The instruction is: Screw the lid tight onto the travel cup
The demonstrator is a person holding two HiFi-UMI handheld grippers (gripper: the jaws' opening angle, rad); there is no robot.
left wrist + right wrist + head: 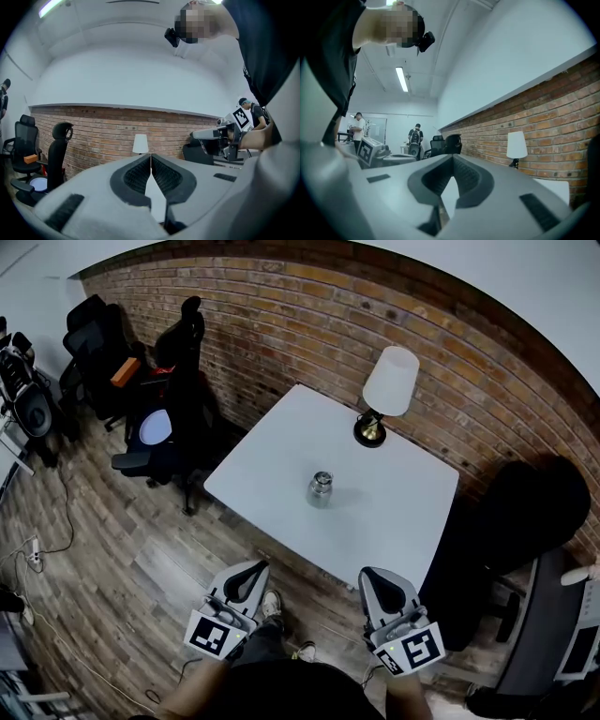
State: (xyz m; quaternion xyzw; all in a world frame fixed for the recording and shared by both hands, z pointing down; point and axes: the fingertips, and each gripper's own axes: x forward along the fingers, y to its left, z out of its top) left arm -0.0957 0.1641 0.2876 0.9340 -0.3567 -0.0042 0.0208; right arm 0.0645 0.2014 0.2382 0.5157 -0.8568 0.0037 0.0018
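Note:
A small metallic travel cup (321, 489) stands upright near the middle of the white table (281, 451). Its top is too small to show how the lid sits. Both grippers hang close to my body, short of the table's near edge and well apart from the cup. My left gripper (250, 570) is shut with nothing in it; its ridged pads (140, 174) meet in the left gripper view. My right gripper (375, 577) is likewise shut and empty, its pads (465, 174) together in the right gripper view. Neither gripper view shows the cup.
A table lamp (384, 395) with a white shade stands at the table's far side by the brick wall (309, 324). Black office chairs (173, 399) crowd the left. A dark chair (525, 512) sits right of the table. Cables (56, 540) lie on the wooden floor.

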